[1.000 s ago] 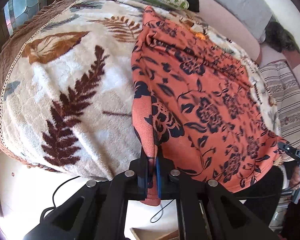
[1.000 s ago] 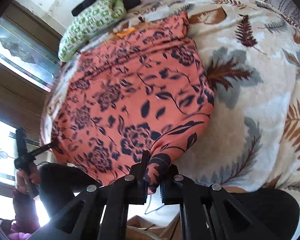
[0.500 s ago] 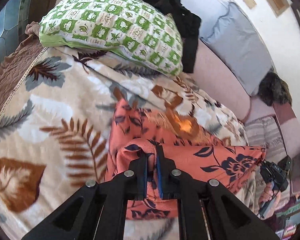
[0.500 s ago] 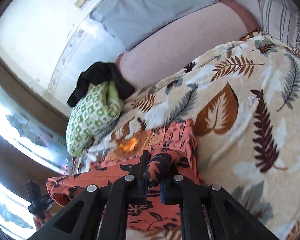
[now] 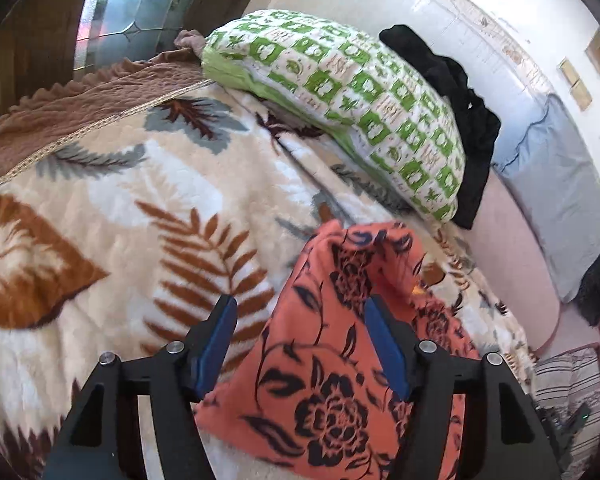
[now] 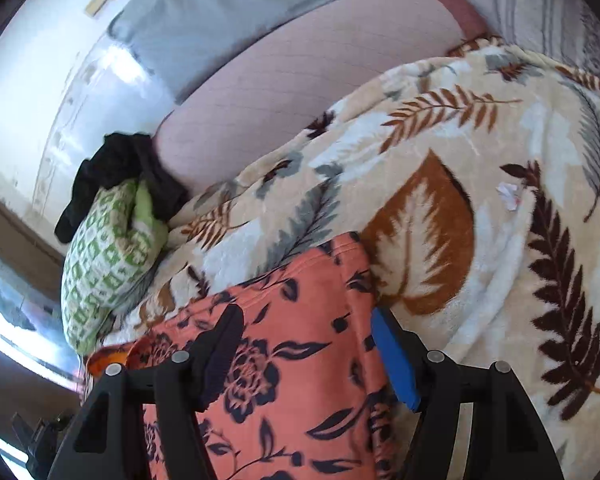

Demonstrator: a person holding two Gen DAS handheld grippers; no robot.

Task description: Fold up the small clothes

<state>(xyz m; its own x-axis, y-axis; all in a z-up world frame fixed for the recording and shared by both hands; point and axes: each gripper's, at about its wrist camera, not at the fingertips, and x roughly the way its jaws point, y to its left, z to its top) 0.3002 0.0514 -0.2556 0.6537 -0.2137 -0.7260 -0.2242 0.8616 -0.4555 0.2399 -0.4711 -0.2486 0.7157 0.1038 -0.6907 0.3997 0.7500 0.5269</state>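
Observation:
An orange garment with a dark floral print lies folded over on the leaf-patterned blanket. My left gripper is open, its blue-padded jaws standing either side of the garment's left top corner, holding nothing. In the right wrist view the same garment lies under my right gripper, which is open over the garment's right top corner. The garment's near part is hidden below both grippers.
A green-and-white checked pillow lies at the head of the bed with a black cloth behind it. A pink sheet and grey pillow lie beyond. A small white scrap sits on the blanket.
Both grippers carried the garment's near edge up and over to its far end, then opened and let it go. The garment now lies doubled over.

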